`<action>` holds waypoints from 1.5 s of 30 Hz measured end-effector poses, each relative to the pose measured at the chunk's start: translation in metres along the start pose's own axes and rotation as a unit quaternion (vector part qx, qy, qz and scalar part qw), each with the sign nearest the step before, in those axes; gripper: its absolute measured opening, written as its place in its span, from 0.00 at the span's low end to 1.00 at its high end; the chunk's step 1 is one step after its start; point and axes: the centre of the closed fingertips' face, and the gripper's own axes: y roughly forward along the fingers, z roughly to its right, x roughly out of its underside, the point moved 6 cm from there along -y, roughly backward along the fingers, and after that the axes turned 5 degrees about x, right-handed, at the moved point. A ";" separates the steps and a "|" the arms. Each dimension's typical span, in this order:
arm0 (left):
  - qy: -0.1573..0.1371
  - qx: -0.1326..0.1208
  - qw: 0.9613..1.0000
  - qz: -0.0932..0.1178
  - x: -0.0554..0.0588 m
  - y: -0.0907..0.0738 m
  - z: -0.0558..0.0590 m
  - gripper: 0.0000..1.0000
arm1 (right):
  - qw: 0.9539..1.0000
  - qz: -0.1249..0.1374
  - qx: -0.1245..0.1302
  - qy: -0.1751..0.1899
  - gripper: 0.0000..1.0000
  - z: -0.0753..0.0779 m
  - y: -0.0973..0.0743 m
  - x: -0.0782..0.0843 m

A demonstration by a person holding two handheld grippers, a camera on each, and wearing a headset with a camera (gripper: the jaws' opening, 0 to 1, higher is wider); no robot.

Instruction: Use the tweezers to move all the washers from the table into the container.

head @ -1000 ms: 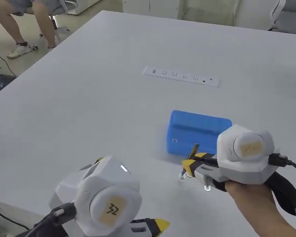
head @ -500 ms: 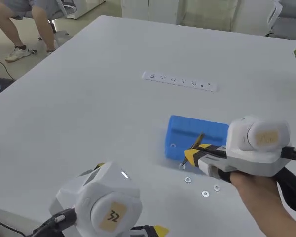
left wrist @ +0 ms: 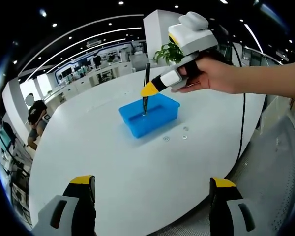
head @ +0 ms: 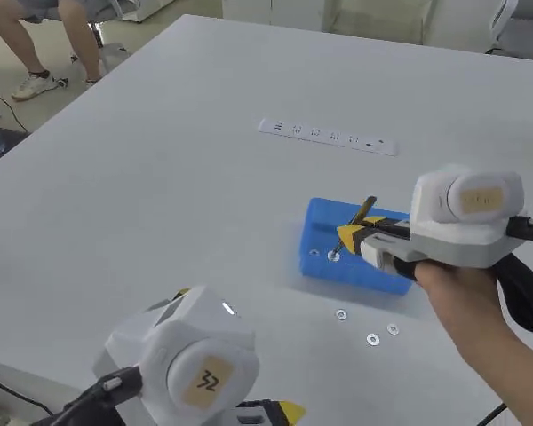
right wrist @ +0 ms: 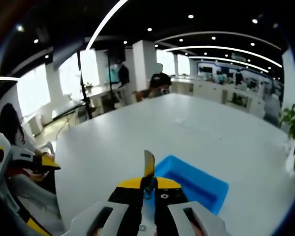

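A white table (head: 160, 177) carries everything; a blue container (head: 346, 273) sits right of its centre; a white power strip (head: 327, 138) lies flat at 12 o'clock from it, well apart; three washers (head: 373, 339) lie loose near the container's 5 o'clock side.

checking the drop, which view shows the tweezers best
Left gripper view: the tweezers show full length, side-on, tips down in the container. Head view foreshortens them; right gripper view catches a short end above its jaws.
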 end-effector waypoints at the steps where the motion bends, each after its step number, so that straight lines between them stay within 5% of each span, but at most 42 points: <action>1: 0.001 0.000 1.000 -0.001 0.000 0.000 0.000 0.99 | 1.000 0.001 0.002 -0.001 0.04 0.000 0.001 -0.001; 20: 0.000 0.005 1.000 -0.004 0.001 0.000 0.001 0.99 | 0.999 -0.035 0.027 0.007 0.04 0.026 0.053 0.025; 45: -0.006 0.001 1.000 -0.013 0.006 0.000 -0.002 0.99 | 0.998 -0.050 0.024 -0.025 0.04 0.024 0.064 0.037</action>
